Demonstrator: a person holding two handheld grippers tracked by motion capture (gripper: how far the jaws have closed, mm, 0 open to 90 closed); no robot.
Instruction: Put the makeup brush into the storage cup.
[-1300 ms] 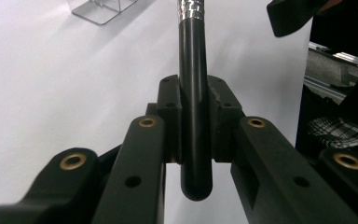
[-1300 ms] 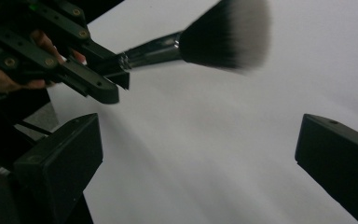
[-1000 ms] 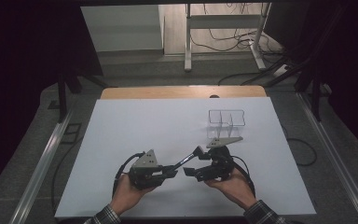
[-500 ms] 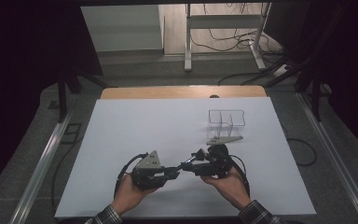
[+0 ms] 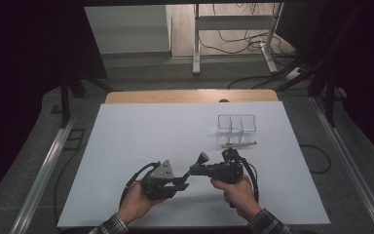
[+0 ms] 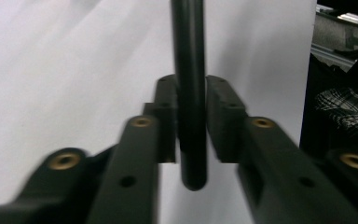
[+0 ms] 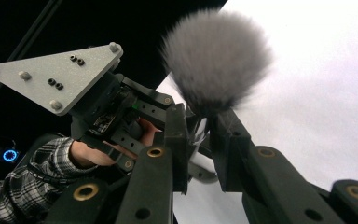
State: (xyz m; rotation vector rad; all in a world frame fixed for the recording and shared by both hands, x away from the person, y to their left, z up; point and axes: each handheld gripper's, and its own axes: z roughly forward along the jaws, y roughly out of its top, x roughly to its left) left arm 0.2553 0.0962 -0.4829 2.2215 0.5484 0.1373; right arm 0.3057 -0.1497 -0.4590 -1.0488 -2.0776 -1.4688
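High view: brush (image 5: 202, 159) now in both grippers.

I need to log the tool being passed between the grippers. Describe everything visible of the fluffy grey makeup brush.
The fluffy grey makeup brush has a round, soft-looking head of grey bristles and a slim, glossy black handle. It hangs above the white table, near its front edge. The right gripper, whose jaws have just been closing, clamps it just under the bristles. The left gripper, whose jaws have just been opening, has the handle's blunt end between its pads.
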